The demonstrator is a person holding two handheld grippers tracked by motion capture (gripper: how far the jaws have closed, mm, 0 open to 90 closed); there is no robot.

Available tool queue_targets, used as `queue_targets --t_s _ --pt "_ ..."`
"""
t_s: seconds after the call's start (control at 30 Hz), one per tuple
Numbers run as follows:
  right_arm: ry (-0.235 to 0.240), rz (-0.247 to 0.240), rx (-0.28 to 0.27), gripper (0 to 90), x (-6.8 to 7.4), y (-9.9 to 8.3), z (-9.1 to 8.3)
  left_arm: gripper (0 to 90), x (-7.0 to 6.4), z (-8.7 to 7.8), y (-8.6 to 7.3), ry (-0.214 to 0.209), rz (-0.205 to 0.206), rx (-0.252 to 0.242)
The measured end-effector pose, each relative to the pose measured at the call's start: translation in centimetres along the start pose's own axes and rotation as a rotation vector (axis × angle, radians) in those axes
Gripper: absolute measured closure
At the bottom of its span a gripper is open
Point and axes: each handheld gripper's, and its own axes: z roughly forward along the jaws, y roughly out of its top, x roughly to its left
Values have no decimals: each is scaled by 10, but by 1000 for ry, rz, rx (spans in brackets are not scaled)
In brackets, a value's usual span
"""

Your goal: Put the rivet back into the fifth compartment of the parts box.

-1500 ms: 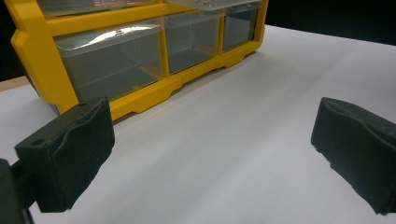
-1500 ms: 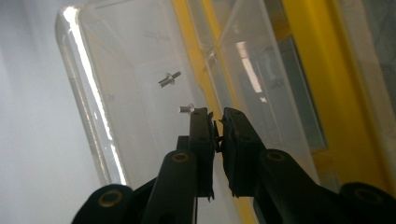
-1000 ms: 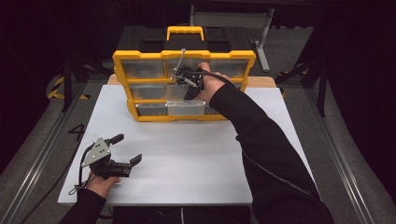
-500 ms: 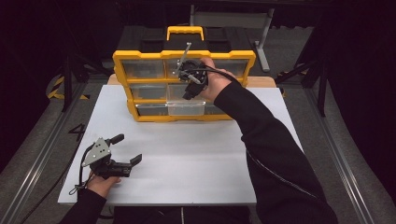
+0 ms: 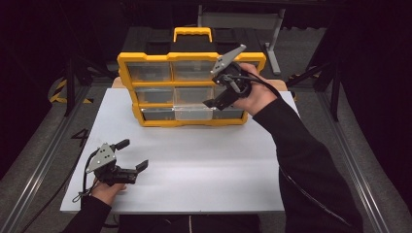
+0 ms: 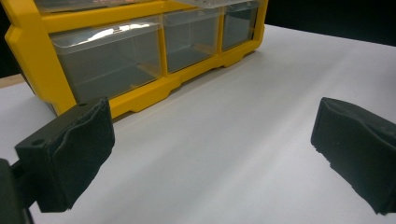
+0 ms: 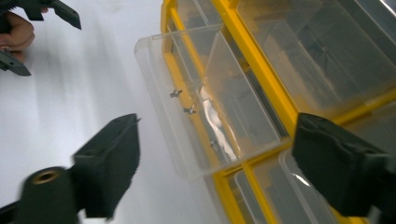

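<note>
The right gripper hangs over the yellow box, jaws wide apart and holding nothing. Just below it, the clear drawer in the bottom row's middle sticks out, its long side lying along the box front and its open end toward the person. The left gripper rests far away on the white table, open and empty.

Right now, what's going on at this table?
A person works on a yellow drawer organizer standing on the white table. The right gripper, fingers open and holding nothing, hovers in front of the cabinet, above the bottom-middle clear drawer, which is pulled partway out with a few small metal bits inside. The left gripper, also open and not holding anything, sits low over the table's near-left corner, away from the cabinet.
</note>
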Motion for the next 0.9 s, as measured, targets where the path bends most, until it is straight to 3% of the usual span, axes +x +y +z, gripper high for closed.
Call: queue_targets --t_s 0.17,0.37,0.77,0.9 --pt "-38 28 -104 30 9 -30 -16 4 1 -1 1 4 -2 -3" --pt "-62 84 -236 24 20 -69 -25 4 1 -3 2 5 0 -9" --pt "-90 173 -439 23 35 -143 -22 4 0 -6 5 -1 14 -15" --pt "-92 186 -470 23 40 -159 -17 4 0 -7 6 -4 16 -18"
